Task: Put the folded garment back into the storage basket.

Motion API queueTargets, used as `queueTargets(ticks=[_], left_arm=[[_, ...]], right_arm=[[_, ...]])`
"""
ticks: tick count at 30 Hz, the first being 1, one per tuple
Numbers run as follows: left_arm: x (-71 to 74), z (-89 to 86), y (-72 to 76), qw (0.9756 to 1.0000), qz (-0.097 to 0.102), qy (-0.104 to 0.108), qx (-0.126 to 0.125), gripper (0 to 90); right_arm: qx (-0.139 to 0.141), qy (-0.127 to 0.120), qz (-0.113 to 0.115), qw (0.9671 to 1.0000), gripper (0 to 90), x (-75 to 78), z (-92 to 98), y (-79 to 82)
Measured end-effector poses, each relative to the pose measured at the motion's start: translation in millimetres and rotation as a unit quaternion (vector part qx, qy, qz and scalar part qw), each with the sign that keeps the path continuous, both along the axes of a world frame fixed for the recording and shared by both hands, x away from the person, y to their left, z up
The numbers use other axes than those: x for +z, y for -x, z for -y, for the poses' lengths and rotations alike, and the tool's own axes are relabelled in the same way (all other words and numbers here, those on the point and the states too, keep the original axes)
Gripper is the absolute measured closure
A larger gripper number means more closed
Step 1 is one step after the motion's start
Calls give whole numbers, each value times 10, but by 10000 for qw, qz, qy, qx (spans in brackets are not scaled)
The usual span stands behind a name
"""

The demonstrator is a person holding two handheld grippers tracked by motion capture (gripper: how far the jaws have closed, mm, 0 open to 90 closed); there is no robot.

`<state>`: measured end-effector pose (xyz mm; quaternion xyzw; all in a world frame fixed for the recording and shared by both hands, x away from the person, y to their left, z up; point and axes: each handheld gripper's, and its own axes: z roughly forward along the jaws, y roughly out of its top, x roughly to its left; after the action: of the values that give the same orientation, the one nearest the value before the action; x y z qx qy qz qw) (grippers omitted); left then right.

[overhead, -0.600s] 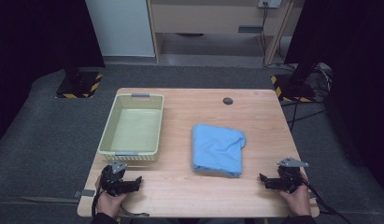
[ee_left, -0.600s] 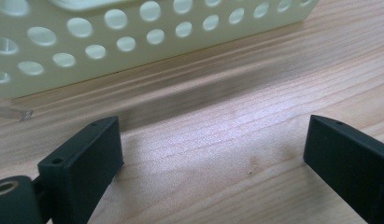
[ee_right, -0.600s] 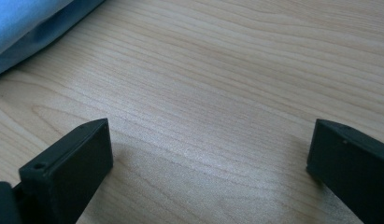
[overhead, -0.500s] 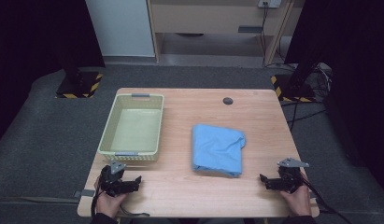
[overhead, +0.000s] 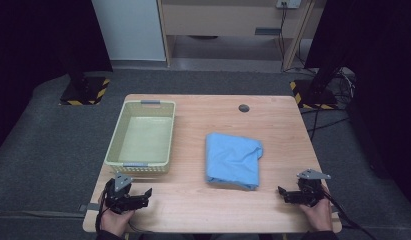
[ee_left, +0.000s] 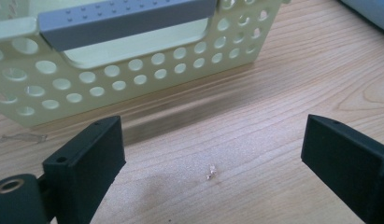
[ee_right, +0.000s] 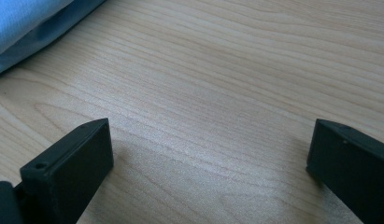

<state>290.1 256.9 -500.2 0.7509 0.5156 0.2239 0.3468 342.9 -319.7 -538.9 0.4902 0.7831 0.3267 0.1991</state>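
Two grippers, left gripper (overhead: 141,196) and right gripper (overhead: 286,194), rest at the near tabletop (overhead: 193,220) edge, jaws released, empty. Folded blue cloth (overhead: 232,160) lies beside basket (overhead: 143,137). Start step; next, reach for the cloth.

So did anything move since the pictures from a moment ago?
Nothing visibly changed. The left gripper and right gripper rest at the near edge of the table, jaws open and empty. The folded blue cloth and the basket lie where they were.
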Motion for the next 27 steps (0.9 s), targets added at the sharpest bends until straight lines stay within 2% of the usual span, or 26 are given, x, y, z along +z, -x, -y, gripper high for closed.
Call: queueTargets(ticks=[5,9,14,20,24,27], left_arm=[[66,15,15,9999,35,116,-9,58],[142,48,25,9995,101,289,-61,63],[249,131,42,9984,160,491,-227,69],[382,241,37,9977,365,405,-406,75],[497,343,38,9954,564,401,-669,82],[526,366,35,9947,605,399,-726,82]], right_arm=[[-1,0,-1,10000,5,0,0,0],[-11,2,-2,10000,5,0,-2,0],[-16,-1,-12,10000,5,1,-4,-2],[-16,-1,-11,10000,5,1,-4,-2],[-30,-5,-4,10000,4,0,-9,-4],[-34,-5,-5,10000,4,0,-10,-4]])
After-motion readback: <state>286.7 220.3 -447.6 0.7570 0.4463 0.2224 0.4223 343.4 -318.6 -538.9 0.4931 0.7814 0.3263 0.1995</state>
